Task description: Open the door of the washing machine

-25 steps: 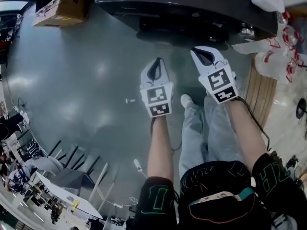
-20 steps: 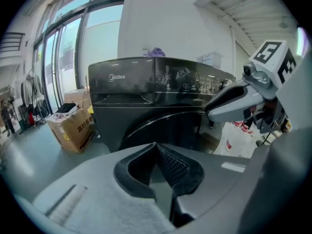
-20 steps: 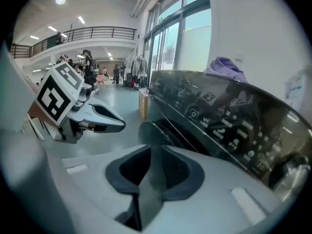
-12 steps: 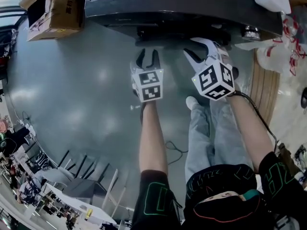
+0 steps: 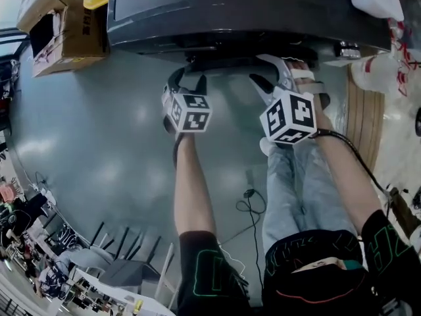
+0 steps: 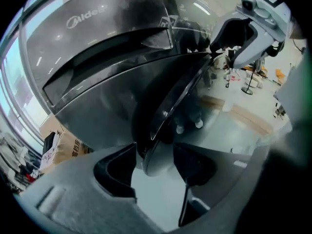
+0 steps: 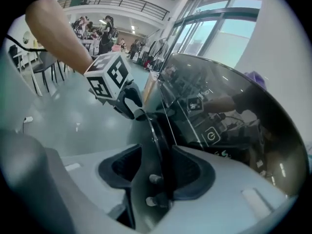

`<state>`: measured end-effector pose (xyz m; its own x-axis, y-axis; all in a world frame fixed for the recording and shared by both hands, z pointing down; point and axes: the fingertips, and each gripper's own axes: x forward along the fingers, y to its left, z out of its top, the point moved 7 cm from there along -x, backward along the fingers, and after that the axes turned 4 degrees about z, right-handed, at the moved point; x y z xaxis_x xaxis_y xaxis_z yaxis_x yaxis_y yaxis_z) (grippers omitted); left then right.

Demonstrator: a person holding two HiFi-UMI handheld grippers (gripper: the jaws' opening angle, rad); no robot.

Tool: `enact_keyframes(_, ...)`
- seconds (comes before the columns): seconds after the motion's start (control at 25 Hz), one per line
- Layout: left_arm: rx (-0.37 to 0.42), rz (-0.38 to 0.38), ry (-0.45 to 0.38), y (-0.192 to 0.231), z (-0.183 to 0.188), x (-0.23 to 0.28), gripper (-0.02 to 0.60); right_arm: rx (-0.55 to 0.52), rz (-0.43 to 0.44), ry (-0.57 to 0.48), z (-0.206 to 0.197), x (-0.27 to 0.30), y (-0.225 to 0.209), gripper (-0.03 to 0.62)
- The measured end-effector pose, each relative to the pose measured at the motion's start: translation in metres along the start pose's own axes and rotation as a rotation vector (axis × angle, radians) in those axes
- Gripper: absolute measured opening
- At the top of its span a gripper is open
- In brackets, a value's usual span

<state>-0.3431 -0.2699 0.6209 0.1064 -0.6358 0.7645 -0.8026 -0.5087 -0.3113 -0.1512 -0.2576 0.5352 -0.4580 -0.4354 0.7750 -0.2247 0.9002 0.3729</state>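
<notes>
The door (image 6: 163, 116) of the washing machine (image 5: 230, 12) — rigid, probably stiff at the latch — is set in its front; its rim is straddled by the opening jaws of left gripper (image 5: 187, 79) and right gripper (image 5: 272, 73); that rim is judged the best hold.

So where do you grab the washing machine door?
Probably the door's thin round rim, coming edge-on from the front. It stands proud of the machine and slips between jaws; the left gripper and right gripper both straddle it, jaws opening.
</notes>
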Motion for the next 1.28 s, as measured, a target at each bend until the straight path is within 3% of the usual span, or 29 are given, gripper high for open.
enact_keyframes(0.16, 0.094, -0.058, -0.009, -0.003, 0.004, 0.007, 0.235, -0.015, 0.001, 0.035, -0.004, 0.006, -0.003, 0.202)
enact_keyframes(0.36, 0.134, -0.088, -0.015, -0.007, 0.004, 0.011, 0.198, 0.053, 0.044, 0.002, -0.005, 0.009, -0.009, 0.2)
enact_keyframes(0.44, 0.143, -0.084, -0.001, -0.006, 0.002, 0.013, 0.195, 0.036, 0.059, 0.009, -0.004, 0.012, -0.01, 0.155)
enact_keyframes(1.28, 0.055, -0.031, 0.054, -0.059, -0.038, -0.036, 0.173, -0.161, 0.12, 0.026, -0.011, -0.011, 0.033, 0.155)
